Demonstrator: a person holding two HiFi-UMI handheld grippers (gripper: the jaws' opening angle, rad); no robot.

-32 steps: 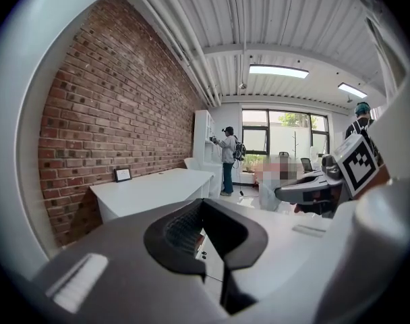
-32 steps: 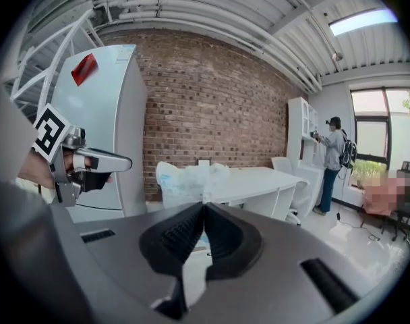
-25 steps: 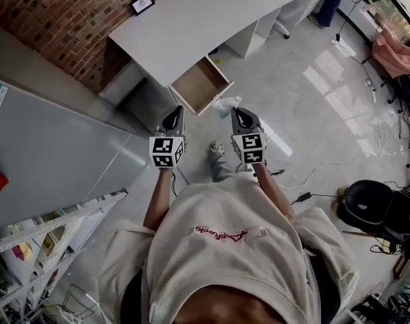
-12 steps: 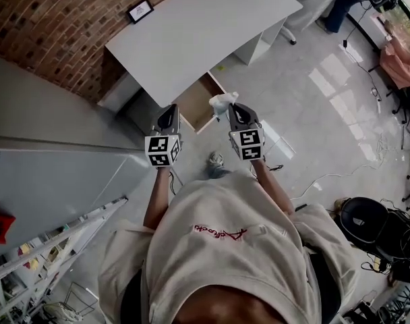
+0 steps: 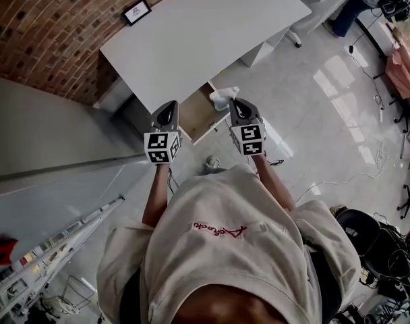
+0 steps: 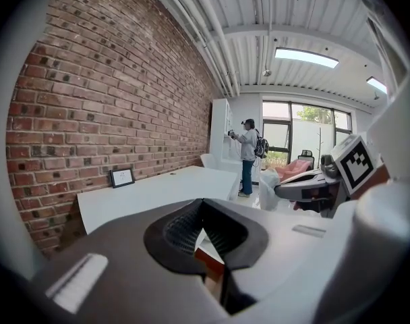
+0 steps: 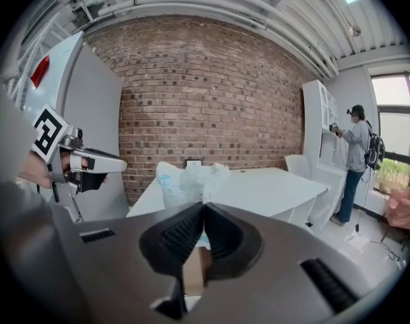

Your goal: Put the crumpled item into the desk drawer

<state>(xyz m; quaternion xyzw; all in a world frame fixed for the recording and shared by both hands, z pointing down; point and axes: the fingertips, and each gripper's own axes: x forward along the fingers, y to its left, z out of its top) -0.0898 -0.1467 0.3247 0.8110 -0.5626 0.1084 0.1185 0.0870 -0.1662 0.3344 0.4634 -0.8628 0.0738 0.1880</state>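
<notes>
left tongs (image 6: 203,204): closed, nothing in them.
right tongs (image 7: 203,208): clamped on the crumpled item (image 7: 187,179), which sticks out past the tips.
change: over the last second both pairs have advanced on the desk. The open drawer (image 5: 195,113) was ahead of the tips and now sits between and below them.
meaning: carry looks nearly done, drop not yet made.
item vs drawer: held in the air by the drawer's right front corner in head view, not inside.
beyond: white surface (image 5: 198,32), brick wall (image 5: 50,25).
</notes>
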